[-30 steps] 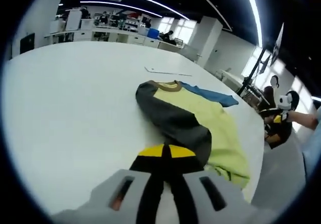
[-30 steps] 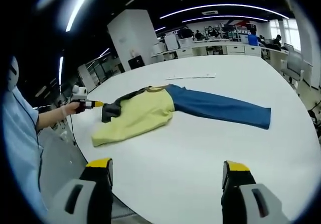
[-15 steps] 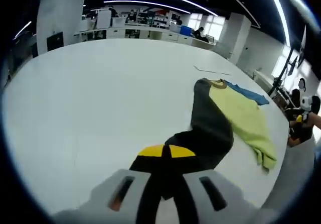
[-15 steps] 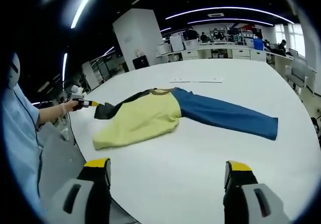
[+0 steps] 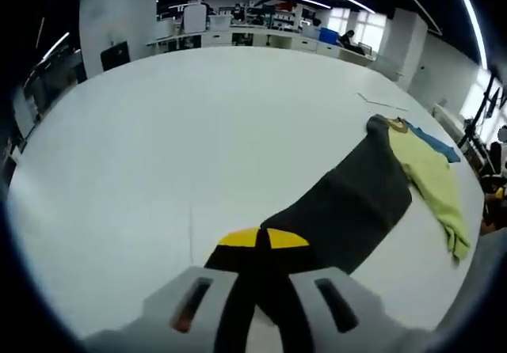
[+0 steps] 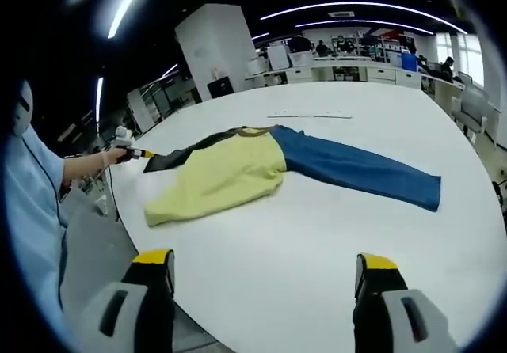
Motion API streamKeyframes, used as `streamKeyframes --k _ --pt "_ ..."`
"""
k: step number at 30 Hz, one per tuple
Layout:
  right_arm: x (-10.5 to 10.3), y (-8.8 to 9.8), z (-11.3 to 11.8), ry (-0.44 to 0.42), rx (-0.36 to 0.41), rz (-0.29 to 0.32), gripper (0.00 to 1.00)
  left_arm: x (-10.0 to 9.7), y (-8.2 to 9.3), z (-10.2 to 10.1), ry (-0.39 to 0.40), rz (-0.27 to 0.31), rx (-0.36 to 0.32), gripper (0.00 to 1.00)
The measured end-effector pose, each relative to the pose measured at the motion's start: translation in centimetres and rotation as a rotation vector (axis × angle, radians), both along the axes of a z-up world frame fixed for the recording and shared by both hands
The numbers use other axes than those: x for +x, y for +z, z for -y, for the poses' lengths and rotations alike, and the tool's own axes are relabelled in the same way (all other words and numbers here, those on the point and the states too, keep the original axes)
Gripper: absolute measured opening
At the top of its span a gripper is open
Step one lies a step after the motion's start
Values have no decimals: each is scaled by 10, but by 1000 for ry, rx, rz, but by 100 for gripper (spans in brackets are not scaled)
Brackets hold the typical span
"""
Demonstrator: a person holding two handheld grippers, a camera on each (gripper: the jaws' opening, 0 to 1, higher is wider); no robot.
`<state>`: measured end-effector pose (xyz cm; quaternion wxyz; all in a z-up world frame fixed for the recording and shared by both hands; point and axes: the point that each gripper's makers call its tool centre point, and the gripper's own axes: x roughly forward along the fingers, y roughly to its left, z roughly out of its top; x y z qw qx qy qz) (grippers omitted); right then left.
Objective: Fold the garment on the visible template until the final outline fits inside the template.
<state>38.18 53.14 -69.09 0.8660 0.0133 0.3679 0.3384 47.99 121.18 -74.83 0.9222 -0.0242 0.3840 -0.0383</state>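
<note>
The garment lies on the white table point(image 6: 317, 234): a yellow body point(image 6: 226, 175), a blue sleeve point(image 6: 364, 171) stretched to the right and a dark grey sleeve point(image 6: 178, 157) drawn out to the left. My left gripper point(image 5: 256, 238) is shut on the end of the dark sleeve point(image 5: 348, 206), which runs straight back to the yellow body point(image 5: 432, 179). That same left gripper point(image 6: 145, 154) appears in a hand at the table's left edge. My right gripper point(image 6: 265, 262) hangs open over the near edge, apart from the cloth. A thin pale flat sheet point(image 6: 309, 115) lies beyond the collar.
A person in a light blue sleeve point(image 6: 32, 203) stands at the table's left side. The wide bare tabletop point(image 5: 198, 115) spreads around the garment. Desks and shelves point(image 6: 348, 60) line the back of the room, far from the table.
The left gripper has pulled the dark sleeve outward, away from the yellow body, so it now lies stretched out long. The right gripper has stayed open in place.
</note>
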Motion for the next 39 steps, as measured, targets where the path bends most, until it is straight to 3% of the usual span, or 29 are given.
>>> streamKeyframes --k 5,8,19,32,34,36,37,39 --pt "4 -5 0 2 -10 -15 95 14 -4 -15 34 -1 38 0" --pt "6 -6 -4 11 -13 -19 95 15 -13 -24 66 -38 53 0" --pt "4 -12 -12 29 -11 -34 95 19 -28 -36 114 -73 77 0" --pt "-1 -13 -11 24 -5 -41 95 17 -25 -32 110 -59 96 0" --pt "-1 -12 -11 23 -1 -39 95 17 -23 -29 101 -48 83 11" --pt "-1 -12 -12 25 2 -39 95 17 -23 -28 90 -45 99 34" --pt "-1 -12 -13 27 3 -37 95 18 -21 -31 59 -37 148 39" --pt "-1 -12 -13 27 6 -37 95 18 -18 -20 33 -19 111 40"
